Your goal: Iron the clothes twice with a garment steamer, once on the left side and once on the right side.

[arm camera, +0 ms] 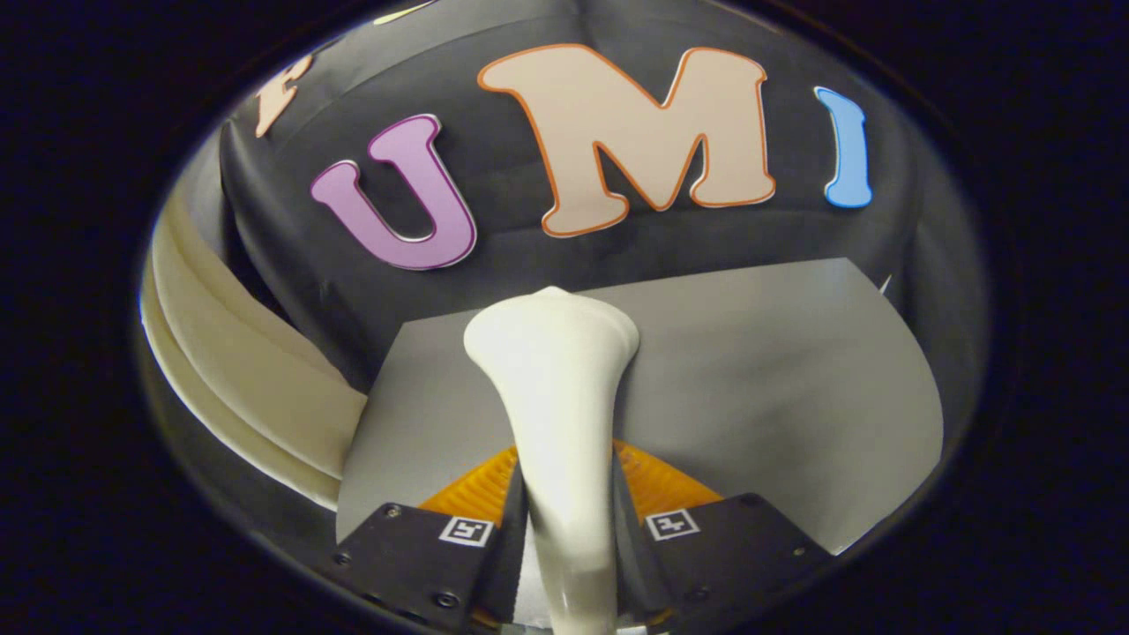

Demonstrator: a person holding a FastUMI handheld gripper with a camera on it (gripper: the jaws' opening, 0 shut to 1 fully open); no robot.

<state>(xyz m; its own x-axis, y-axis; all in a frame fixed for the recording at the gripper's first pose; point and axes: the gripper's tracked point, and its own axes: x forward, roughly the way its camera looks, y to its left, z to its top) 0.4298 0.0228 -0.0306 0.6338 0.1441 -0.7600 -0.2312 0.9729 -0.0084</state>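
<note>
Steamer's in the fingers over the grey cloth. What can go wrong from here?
1. The gripper has both fingers pressed on the narrow neck of the smooth cream-white garment steamer; its wide head sits far ahead of them, so it may pivot or slip during a stroke.
2. The flat grey garment lies loose, so dragging may bunch it.
3. The cream curved panel sits close beside the garment; a left-side pass might clip it.

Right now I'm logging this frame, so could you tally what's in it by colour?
White: 1, the steamer clamped in the gripper
Grey: 1, the garment spread beyond the fingers
Cream: 1, the curved band beside the garment
Total: 3
</note>
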